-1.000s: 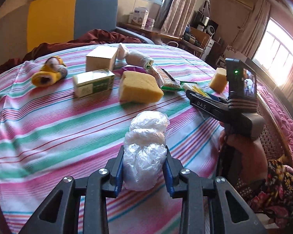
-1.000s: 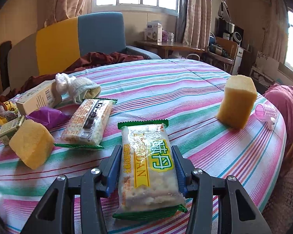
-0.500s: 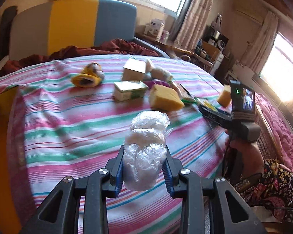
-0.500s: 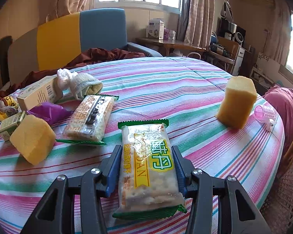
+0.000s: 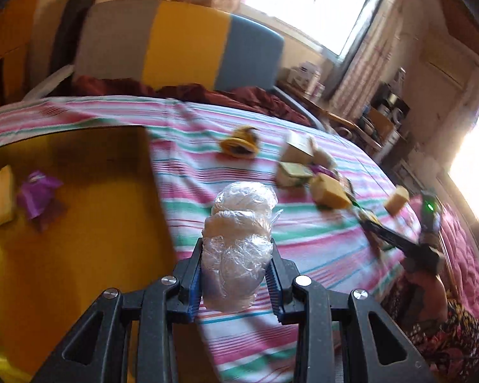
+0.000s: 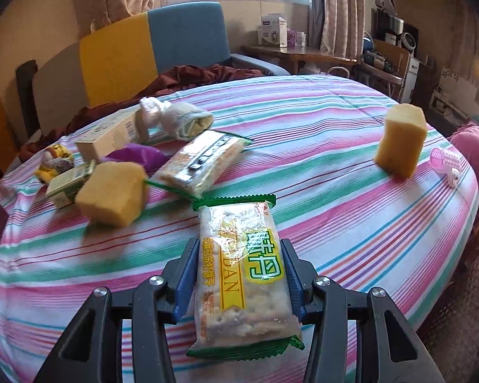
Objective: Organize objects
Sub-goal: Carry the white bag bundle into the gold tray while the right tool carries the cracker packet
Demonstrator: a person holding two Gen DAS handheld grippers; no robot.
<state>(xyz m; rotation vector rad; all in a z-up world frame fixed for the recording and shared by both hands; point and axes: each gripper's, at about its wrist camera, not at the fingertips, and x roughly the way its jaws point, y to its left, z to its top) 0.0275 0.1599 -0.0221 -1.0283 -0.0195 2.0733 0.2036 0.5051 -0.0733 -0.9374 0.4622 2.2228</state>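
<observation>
While the plastic-wrapped bundle [image 5: 238, 249] was clamped between the narrowed jaws of the left gripper [image 5: 236, 282], the yellow bin [image 5: 79, 223] was seen lying to its left, just past the edge of the striped tablecloth [image 5: 303, 242]; the bundle's long axis ran forward along the fingers. The left hand was judged nearer the bin, so a drop there was expected next. A purple wrapper [image 5: 36, 193] was already lying inside the bin. The bundle looked soft, crinkly, translucent and lumpy. Farther from the bin, the cracker packet [image 6: 241, 274] was pinched lengthwise in the right gripper [image 6: 239, 282]: glossy film, flat, rigid-looking. Porous yellow sponge blocks [image 6: 111, 193] were left on the cloth.
</observation>
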